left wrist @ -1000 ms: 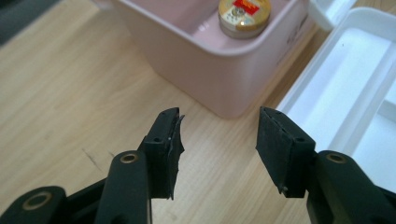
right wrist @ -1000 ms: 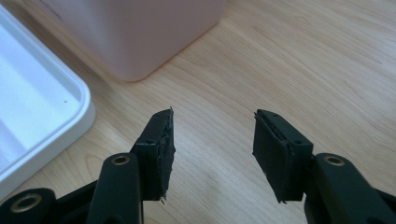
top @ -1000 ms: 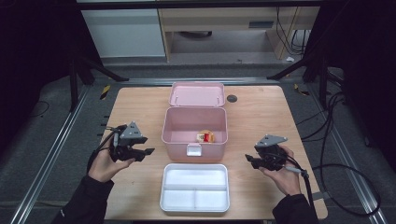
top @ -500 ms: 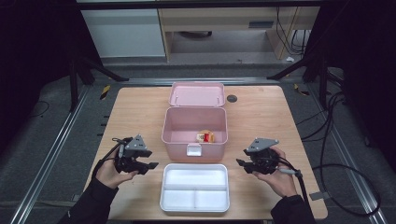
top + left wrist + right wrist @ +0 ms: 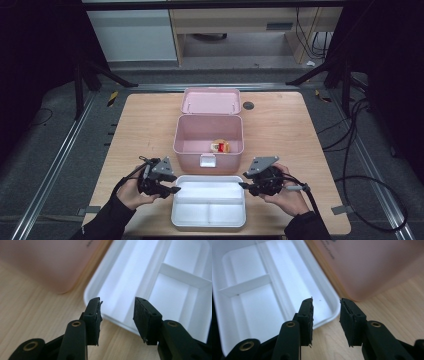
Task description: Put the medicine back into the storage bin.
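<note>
Left gripper (image 5: 172, 189) and right gripper (image 5: 242, 185) flank the white tray (image 5: 209, 220), fingers closing, released, grasping nothing.

A pink box (image 5: 208, 140) sits open at the middle of the wooden table (image 5: 290, 125), its lid (image 5: 210, 100) lying flat just beyond it toward twelve o'clock. Inside, toward the box's four o'clock corner, rests a small red and yellow item (image 5: 219, 146). A dark round disc (image 5: 248, 105) lies at the lid's three o'clock. Black cables (image 5: 360, 150) trail over the floor at three o'clock.
</note>
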Demonstrator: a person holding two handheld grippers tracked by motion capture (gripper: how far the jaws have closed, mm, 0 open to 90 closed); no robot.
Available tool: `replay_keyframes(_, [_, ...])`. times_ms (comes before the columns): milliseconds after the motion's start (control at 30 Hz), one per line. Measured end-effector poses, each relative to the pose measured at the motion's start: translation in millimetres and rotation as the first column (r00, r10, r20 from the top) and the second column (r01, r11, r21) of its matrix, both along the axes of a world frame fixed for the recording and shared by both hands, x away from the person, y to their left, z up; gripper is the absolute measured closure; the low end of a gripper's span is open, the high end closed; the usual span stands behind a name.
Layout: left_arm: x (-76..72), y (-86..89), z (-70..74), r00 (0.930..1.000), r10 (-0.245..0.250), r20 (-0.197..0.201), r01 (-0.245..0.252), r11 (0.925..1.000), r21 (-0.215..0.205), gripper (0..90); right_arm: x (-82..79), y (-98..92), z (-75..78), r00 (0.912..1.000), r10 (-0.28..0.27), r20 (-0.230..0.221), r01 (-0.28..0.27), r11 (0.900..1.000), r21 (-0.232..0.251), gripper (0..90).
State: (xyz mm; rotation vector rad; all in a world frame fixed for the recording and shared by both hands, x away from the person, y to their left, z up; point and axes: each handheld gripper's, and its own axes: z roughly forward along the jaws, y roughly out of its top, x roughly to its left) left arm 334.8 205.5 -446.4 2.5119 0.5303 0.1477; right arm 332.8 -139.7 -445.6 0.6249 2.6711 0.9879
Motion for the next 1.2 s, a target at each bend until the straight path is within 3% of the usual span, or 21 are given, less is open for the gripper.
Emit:
replay_keyframes(267, [-7.7, -17.5, -11.3, 0.9964, -0.082, -0.021, 0.083, 0.9948, 0.059, 59.4, -10.5, 18.7, -3.1, 0.9929, 0.111, -0.041, -0.113, 0.993, -0.033, 67.7])
replay_keyframes(333, [-8.6, -20.8, -14.3, 0.9951, -0.096, -0.025, 0.097, 0.9930, 0.068, 61.0, -14.4, 26.2, -7.6, 0.9875, 0.143, -0.067, -0.147, 0.987, -0.071, 69.1])
replay_keyframes(733, [-7.3, -30.4, -29.7, 0.9875, -0.139, -0.074, 0.149, 0.9772, 0.151, 69.4, -13.3, 37.9, -24.4, 0.9698, 0.178, -0.167, -0.206, 0.963, -0.173, 77.0])
replay_keyframes(900, [-7.6, -36.1, -35.0, 0.9821, -0.165, -0.090, 0.180, 0.9665, 0.183, 71.3, -11.0, 40.8, -28.3, 0.9657, 0.184, -0.183, -0.222, 0.952, -0.210, 78.9])
replay_keyframes(1067, [-6.1, -36.0, -34.7, 0.9823, -0.163, -0.091, 0.178, 0.9660, 0.187, 73.9, -8.2, 43.2, -31.3, 0.9623, 0.186, -0.198, -0.230, 0.946, -0.230, 81.0])
replay_keyframes(1200, [-5.4, -36.3, -34.3, 0.9796, -0.179, -0.092, 0.194, 0.9604, 0.200, 79.6, -6.0, 45.1, -32.1, 0.9592, 0.190, -0.209, -0.240, 0.940, -0.243, 82.8])
